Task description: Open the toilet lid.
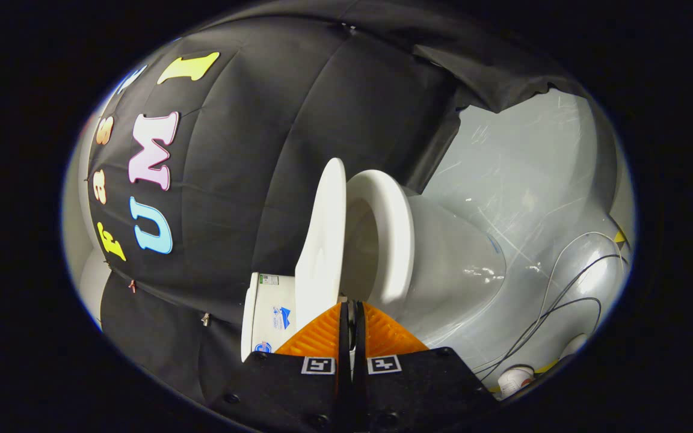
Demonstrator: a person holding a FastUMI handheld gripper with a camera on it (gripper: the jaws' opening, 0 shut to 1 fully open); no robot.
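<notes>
Gripper view, rolled on its side, so the toilet (443, 264) appears tipped over: its bowl bulges out toward the grey floor (521, 162) and its tank (265, 316) sits against the black cloth wall (274, 150). The lid (322, 240) stands raised, swung away from the seat (391, 234) and nearly back at the tank, seen almost edge-on as a thin white slab. A wedge of open space separates lid and seat, and part of the bowl's inside shows through the seat ring, though its depth is in shadow.

The gripper (351, 307) sits just short of the lid's hinge end, its two fingers drawn almost together with only a thin dark slit between them. The tips point into the narrow gap where lid and seat meet. Something small and pale shows at the very tips, but it is too small to tell whether the fingers pinch the lid's edge or merely lie against it.

The tank is half hidden behind the lid and the fingers; its labels are too small to make out. Dark cables (563, 300) loop over the floor beyond the bowl. A white object with a red mark (515, 379) lies near them, cut off and unidentifiable.
</notes>
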